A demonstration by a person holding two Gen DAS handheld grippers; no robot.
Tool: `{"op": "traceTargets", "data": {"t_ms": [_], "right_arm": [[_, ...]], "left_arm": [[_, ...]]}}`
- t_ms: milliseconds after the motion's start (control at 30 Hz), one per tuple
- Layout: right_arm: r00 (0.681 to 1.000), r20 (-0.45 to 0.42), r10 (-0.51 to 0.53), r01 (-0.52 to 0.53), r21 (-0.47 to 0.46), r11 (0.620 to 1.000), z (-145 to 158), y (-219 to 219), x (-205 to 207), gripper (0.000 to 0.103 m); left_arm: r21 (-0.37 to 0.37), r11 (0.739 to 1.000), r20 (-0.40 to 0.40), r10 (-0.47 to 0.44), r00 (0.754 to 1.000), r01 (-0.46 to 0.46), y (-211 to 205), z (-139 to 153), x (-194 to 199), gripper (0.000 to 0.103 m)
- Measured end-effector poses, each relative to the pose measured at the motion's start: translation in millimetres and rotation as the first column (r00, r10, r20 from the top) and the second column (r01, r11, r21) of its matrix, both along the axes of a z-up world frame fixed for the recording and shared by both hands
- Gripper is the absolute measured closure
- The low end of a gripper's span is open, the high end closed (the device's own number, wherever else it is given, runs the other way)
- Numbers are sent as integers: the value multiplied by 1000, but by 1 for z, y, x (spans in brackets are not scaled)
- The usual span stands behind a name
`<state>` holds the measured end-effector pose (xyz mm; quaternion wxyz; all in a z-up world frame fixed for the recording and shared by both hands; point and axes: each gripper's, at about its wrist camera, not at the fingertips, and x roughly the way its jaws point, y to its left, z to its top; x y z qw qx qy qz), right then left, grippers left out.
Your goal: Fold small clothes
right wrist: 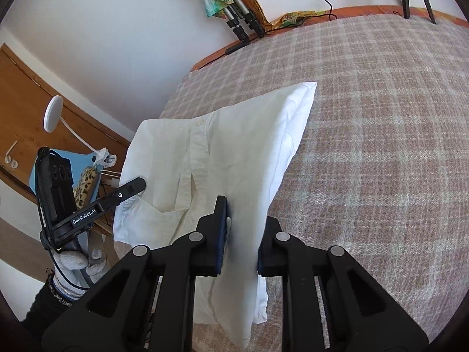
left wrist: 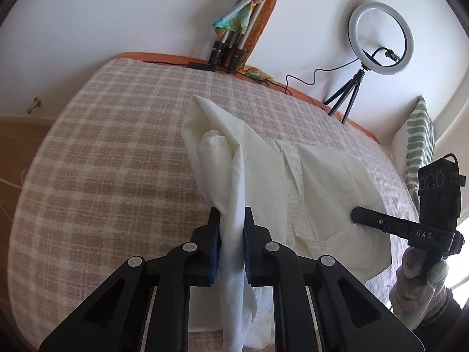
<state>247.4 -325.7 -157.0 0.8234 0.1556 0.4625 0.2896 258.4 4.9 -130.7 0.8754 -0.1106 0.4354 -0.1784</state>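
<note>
surface: pink-and-cream checked blanket on a bed [left wrist: 102,161], white wall behind, a round white ring light on a small black tripod [left wrist: 381,38] by the far edge, a green-and-white striped cushion [left wrist: 417,143] off to one side.
garment: a small white cotton button-front shirt [left wrist: 316,182], front up, placket and chest pocket showing; its far part lies on the blanket while the near hem hangs up from my two grips.
left hand-held gripper [left wrist: 231,249]: i have its blue pads pinched on a gathered bunch of the shirt's near left edge, cloth trailing below the pads.
right hand-held gripper [right wrist: 241,249]: pinched on the near right edge, a taut ridge of cloth running from the pads to the far corner; i see it from the left camera too, in a gloved hand [left wrist: 416,278].
handling: i judge it light, limp and wrinkle-prone, not slippery against the ribbed pads; it will sag between grips and drag on the woolly blanket.
where to hold: hem corners or side seams, where doubled cloth gives bite; the left bunch looks untidy, so i expect a crooked fold unless i keep both edges level.
</note>
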Motion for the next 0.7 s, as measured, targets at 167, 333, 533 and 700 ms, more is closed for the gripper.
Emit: {"op": "traceTargets", "data": {"t_ms": [167, 333, 533, 700], "right_arm": [[998, 69, 11, -7, -65, 998, 19, -3, -25, 87], [992, 126, 0, 15, -114, 993, 36, -16, -45, 87], [983, 181, -26, 53, -148, 988, 50, -44, -66, 87], [973, 221, -74, 109, -152, 982, 63, -81, -75, 87]], "left_arm": [[47, 997, 57, -69, 996, 66, -26, 13, -20, 92], [47, 992, 94, -119, 988, 115, -49, 24, -38, 92], [42, 983, 147, -181, 972, 177, -82, 43, -51, 92], [29, 973, 172, -231, 958, 230, -118, 50, -51, 92]]}}
